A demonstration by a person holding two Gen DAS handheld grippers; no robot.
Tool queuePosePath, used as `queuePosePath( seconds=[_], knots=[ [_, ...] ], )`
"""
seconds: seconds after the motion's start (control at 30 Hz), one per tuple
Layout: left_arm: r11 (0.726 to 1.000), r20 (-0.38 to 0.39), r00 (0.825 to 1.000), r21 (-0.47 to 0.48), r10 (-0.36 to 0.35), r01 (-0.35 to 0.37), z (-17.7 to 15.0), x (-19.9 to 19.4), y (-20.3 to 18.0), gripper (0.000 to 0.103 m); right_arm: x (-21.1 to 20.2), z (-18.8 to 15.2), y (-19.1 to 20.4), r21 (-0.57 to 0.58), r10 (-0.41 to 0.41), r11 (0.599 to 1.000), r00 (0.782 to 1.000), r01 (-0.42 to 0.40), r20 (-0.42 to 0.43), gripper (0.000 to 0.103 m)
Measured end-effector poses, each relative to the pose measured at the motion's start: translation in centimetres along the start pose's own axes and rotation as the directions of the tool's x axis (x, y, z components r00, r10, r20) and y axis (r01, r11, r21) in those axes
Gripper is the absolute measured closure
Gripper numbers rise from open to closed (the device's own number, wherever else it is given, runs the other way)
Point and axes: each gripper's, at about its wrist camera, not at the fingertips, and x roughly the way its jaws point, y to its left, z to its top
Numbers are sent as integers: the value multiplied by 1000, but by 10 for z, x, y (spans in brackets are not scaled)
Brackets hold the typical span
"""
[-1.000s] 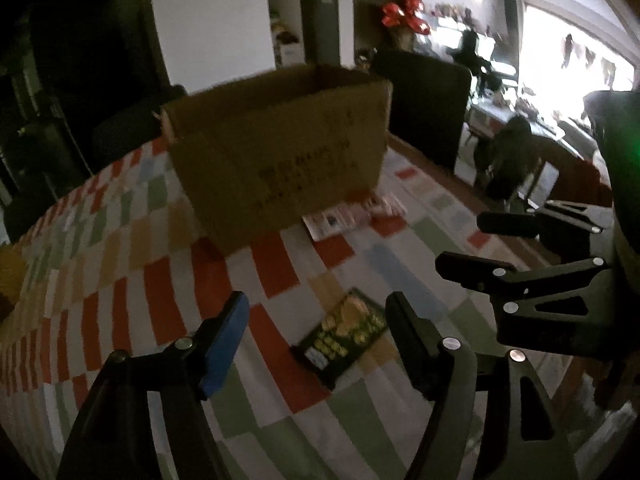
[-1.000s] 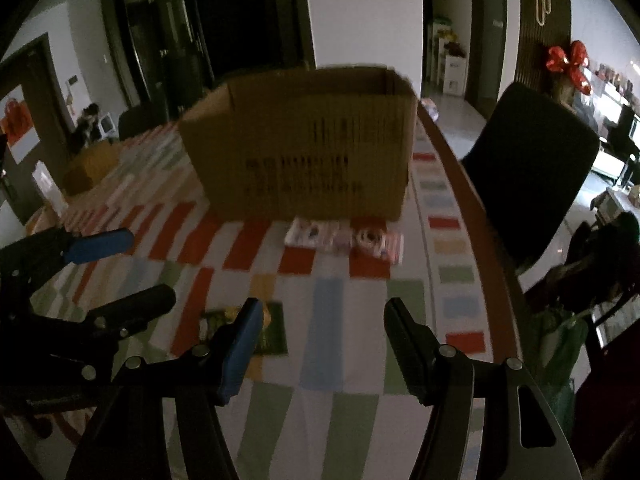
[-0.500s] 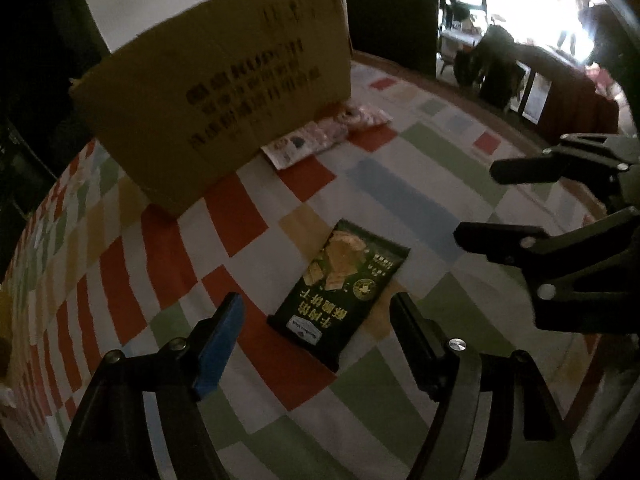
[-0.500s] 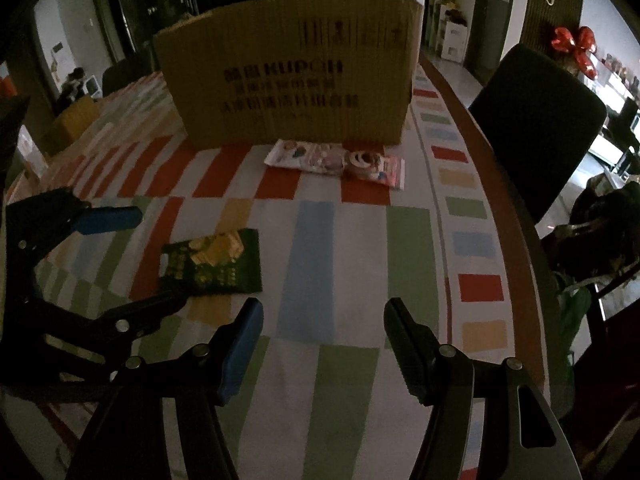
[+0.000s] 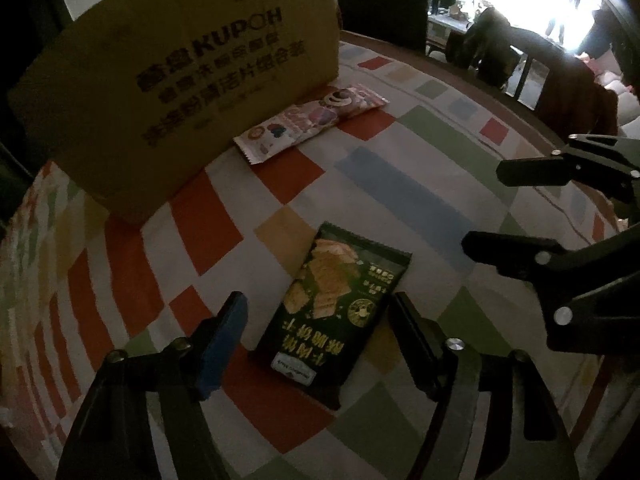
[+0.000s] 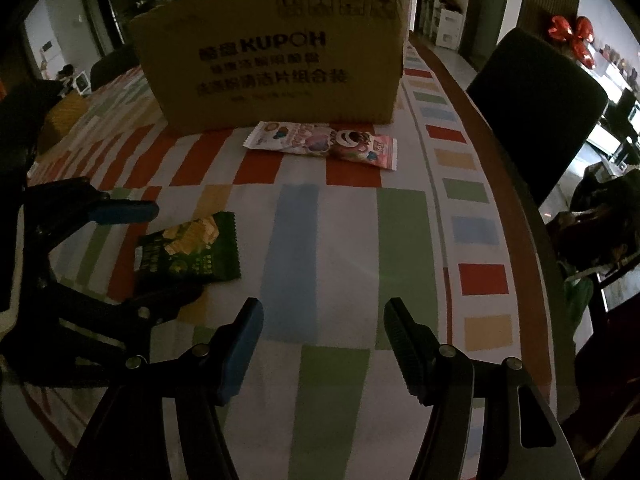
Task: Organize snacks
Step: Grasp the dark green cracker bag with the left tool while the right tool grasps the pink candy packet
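Note:
A dark green snack packet [image 5: 336,312] lies flat on the checked tablecloth, between the open fingers of my left gripper [image 5: 316,328]; the jaws stand on either side of it, low over the cloth. It also shows in the right wrist view [image 6: 192,256]. A pink and white snack packet [image 5: 308,120] [image 6: 324,142] lies against the foot of a brown cardboard box [image 5: 180,80] [image 6: 276,56]. My right gripper [image 6: 324,340] is open and empty over the cloth, to the right of the left gripper [image 6: 132,248].
The table [image 6: 476,92] has a brown rim on the right, with a dark chair [image 6: 536,104] beside it. More chairs [image 5: 492,48] stand past the far edge in the left wrist view.
Both grippers have moved down and forward toward the table. The green packet has come between my left gripper's fingers. The box and pink packet look nearer.

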Motion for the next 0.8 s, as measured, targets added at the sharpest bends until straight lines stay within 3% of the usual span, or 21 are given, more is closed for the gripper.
queuePosePath(
  seconds=[0.07, 0.27, 0.57, 0.8],
  knots=[
    [999, -3, 999, -17, -46, 46, 0, 0, 3, 46, 1, 1, 0, 0, 4, 1000, 1000, -4, -2, 39],
    [994, 24, 998, -82, -64, 66, -1, -2, 6, 58, 6, 5, -1, 1, 22, 1000, 1000, -22, -4, 39],
    [970, 52, 999, -242, 14, -1, -5, -8, 6, 62, 11, 14, -6, -22, 61, 998, 998, -61, -5, 39],
    [913, 86, 992, -405, 92, -49, 2, -25, 13, 62, 11, 29, -8, -122, 69, 990, 997, -65, 28, 39]
  ],
)
